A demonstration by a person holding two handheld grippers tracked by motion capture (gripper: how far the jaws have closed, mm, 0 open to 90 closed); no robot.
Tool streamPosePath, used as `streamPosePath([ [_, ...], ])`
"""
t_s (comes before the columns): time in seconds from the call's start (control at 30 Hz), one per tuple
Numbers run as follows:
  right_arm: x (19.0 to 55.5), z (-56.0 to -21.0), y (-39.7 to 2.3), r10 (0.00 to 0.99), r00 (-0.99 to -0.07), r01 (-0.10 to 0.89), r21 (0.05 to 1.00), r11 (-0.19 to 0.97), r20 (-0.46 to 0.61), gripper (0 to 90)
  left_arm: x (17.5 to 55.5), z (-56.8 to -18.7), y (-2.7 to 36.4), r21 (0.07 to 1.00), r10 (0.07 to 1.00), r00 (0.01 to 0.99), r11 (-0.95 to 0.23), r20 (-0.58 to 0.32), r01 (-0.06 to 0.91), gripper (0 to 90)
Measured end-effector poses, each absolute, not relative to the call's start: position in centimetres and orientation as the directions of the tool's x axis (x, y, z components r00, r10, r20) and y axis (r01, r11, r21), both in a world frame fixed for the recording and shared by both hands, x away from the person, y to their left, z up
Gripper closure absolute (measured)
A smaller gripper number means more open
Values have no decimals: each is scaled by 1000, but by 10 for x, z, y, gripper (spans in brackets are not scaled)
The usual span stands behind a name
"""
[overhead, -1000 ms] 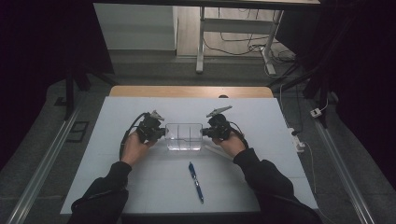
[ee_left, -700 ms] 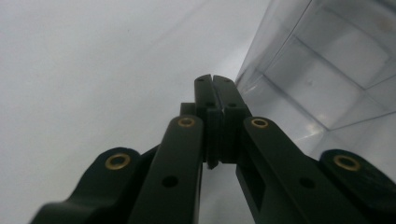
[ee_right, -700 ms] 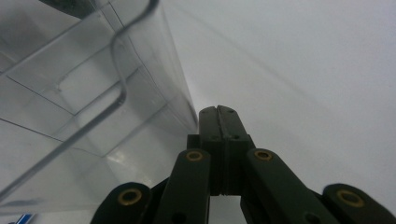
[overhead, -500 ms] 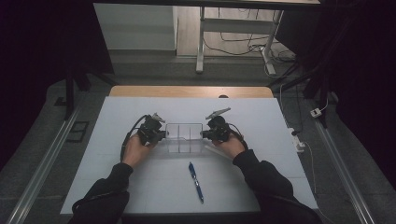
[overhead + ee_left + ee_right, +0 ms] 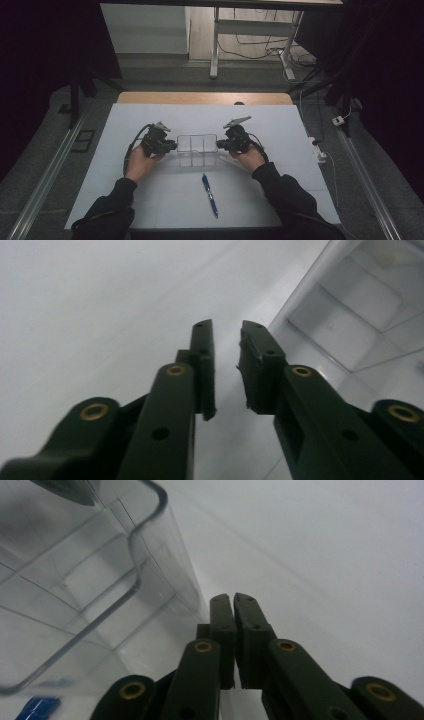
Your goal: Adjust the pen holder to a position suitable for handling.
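- Flanking clear plastic box (image 5: 197, 149) on white table (image 5: 165, 200): left gripper (image 5: 170, 145) at one end, right gripper (image 5: 223, 145) at other.
- Left jaws just opening, now narrowly apart, nothing between; box wall just beside tips, off to right in left gripper view (image 5: 350, 315).
- Right jaws just opening, only a slit, nothing pinched; box corner (image 5: 100, 570) just left of tips.
- Blue pen (image 5: 210, 194) nearer person, well apart from jaws.
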State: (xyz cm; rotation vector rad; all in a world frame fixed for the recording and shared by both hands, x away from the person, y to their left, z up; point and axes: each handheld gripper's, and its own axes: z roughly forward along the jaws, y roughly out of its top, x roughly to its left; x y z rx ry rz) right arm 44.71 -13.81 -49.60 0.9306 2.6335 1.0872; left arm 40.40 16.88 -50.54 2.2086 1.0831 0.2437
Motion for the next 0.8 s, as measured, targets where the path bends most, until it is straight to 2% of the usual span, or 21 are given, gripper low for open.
streamPosePath([
  [0.03, 447, -496, -138, 595, -798, 491, 679, 546, 98, 822, 402, -503, 172, 635, 761, 637, -434, -121, 639, 730],
  [0.07, 444, -492, -143, 597, -796, 488, 689, 536, 100, 756, 399, -501, 175, 644, 762, 634, -421, -130, 639, 688],
  [0.3, 432, -479, -153, 602, -795, 471, 706, 529, 78, 594, 378, -491, 189, 668, 774, 620, -394, -129, 631, 572],
  [0.33, 427, -476, -155, 602, -796, 462, 710, 532, 67, 545, 375, -489, 190, 671, 775, 618, -390, -132, 631, 523],
  [0.37, 427, -476, -155, 602, -796, 462, 710, 532, 67, 545, 373, -489, 191, 672, 775, 617, -386, -136, 632, 523],
  [0.4, 423, -475, -157, 602, -796, 455, 713, 533, 58, 501, 370, -487, 192, 675, 774, 618, -383, -138, 630, 489],
  [0.43, 423, -475, -157, 602, -796, 455, 713, 533, 58, 501, 367, -486, 192, 677, 774, 619, -384, -134, 627, 489],
  [0.53, 416, -472, -160, 599, -799, 446, 714, 540, 47, 421, 358, -483, 192, 682, 772, 622, -385, -131, 622, 428],
  [0.73, 401, -466, -166, 599, -799, 436, 734, 520, 49, 242, 334, -474, 195, 707, 763, 630, -368, -141, 604, 274],
  [0.8, 399, -465, -167, 598, -800, 434, 735, 521, 49, 221, 323, -471, 197, 717, 759, 634, -360, -146, 596, 258],
])
